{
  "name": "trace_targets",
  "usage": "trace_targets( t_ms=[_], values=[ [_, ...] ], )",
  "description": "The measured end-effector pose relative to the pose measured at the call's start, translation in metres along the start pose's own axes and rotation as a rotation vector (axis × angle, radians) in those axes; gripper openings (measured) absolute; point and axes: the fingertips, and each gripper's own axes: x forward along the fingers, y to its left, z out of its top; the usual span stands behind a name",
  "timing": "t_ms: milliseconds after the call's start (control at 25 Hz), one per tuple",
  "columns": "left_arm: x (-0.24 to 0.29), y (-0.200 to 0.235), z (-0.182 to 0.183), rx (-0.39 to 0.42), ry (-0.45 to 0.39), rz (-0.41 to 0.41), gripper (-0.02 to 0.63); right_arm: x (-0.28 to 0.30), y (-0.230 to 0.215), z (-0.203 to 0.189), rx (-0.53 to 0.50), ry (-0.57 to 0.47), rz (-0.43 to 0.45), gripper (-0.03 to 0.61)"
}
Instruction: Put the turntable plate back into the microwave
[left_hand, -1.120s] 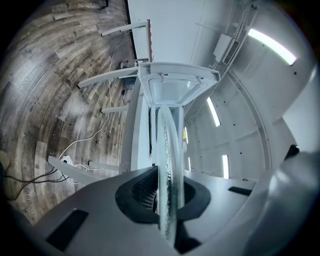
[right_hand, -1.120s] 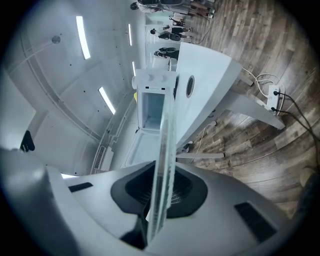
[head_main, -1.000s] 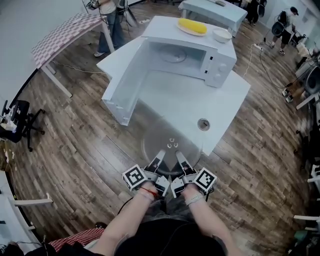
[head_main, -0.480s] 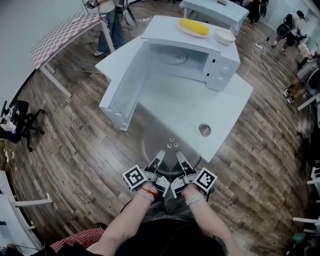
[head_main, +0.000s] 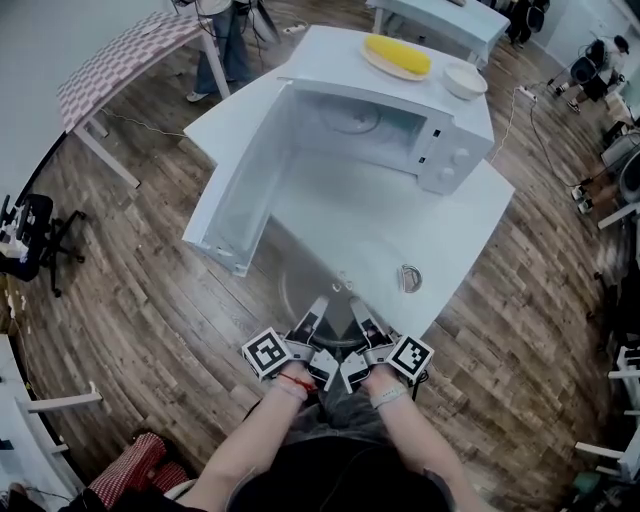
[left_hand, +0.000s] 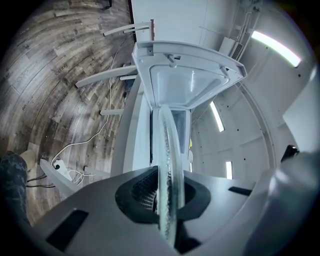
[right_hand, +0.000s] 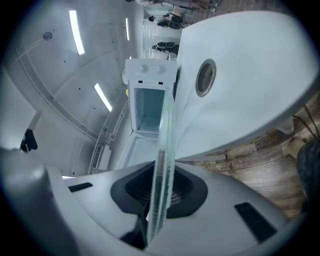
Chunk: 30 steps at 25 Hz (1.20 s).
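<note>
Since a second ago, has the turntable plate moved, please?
Yes: the turntable plate has advanced toward the microwave, its far edge now farther over the table.

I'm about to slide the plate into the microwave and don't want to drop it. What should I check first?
1. Left gripper shut on turntable plate rim: ok.
2. Right gripper shut on the same rim: ok.
3. Microwave door swung wide open: ok.
4. Table between plate and microwave bare: ok.
5. Cavity floor ready for the plate: cannot tell; a faint ring shows there.
</note>
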Motion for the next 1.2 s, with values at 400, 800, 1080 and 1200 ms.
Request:
trace_targets(
  t_ms=[400,800,1080,1200],
  values=[
    [0.041,0.005,0.017,-0.011,-0.009,0.006,0.031,0.032,-0.006,0.030,0.005,0.012,-0.016,0.049],
    [0.075,0.015,0.029,-0.013,-0.015,0.032,0.031,0.059,-0.011,0.058,0.004,0.017,-0.021,0.049],
    [0.101,0.009,0.039,-0.018,-0.038,0.008,0.031,0.080,-0.012,0.075,0.005,0.036,-0.019,0.049],
    [0.108,0.008,0.046,-0.012,-0.053,0.009,0.031,0.090,-0.010,0.080,0.005,0.050,-0.010,0.049]
  ],
)
